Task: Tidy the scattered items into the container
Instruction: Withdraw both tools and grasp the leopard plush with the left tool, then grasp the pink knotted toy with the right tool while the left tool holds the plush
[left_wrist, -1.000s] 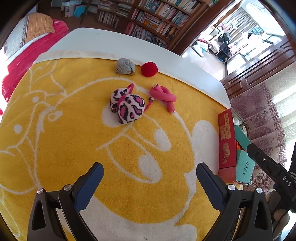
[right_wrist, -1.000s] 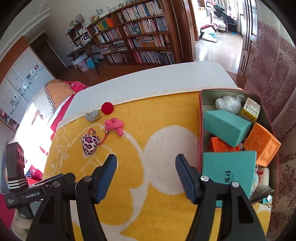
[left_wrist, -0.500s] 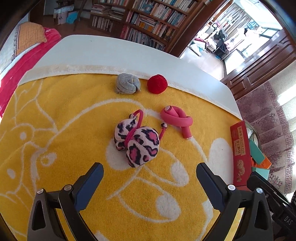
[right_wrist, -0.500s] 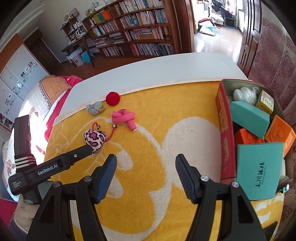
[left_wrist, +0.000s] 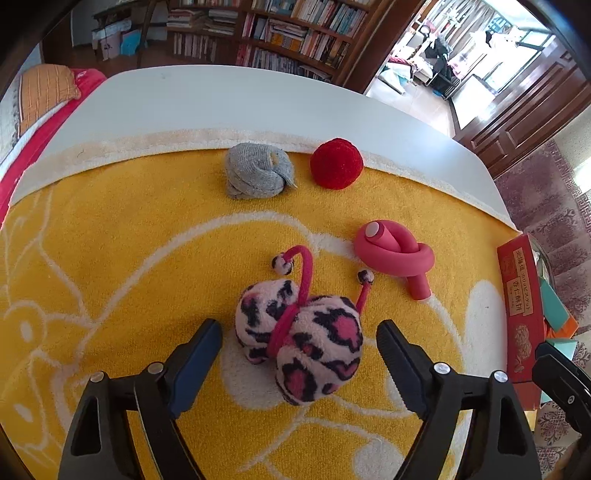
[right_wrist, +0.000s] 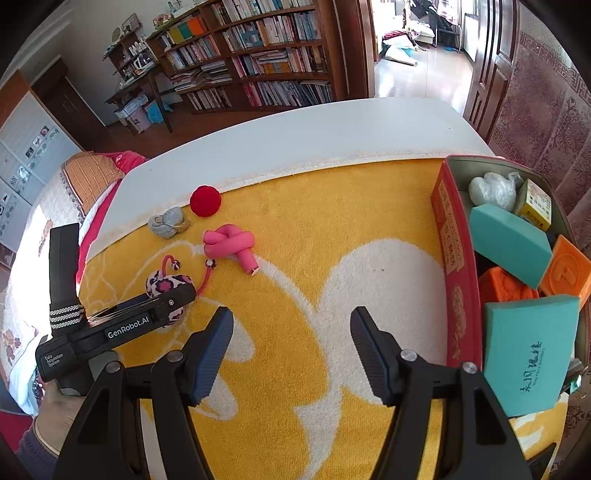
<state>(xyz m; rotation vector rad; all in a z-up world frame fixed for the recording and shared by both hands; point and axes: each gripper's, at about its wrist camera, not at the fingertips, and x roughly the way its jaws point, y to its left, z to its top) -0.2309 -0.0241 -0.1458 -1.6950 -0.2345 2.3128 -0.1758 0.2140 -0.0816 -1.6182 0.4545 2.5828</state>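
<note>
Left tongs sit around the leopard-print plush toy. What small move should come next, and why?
Probably finish closing: the left tongs straddle the leopard-print plush toy, jaws closing but pads seemingly not yet pressing it. It lies on the yellow towel, outside the red container.

Yellow towel (left_wrist: 110, 258) with white line pattern covers most of white table (left_wrist: 221, 99). Bookshelf (right_wrist: 266, 55) packed with books along far wall. Bed with red blanket (left_wrist: 22, 147) and orange pillow (left_wrist: 48, 92) at left. Patterned rug (right_wrist: 535, 92) at right.
</note>
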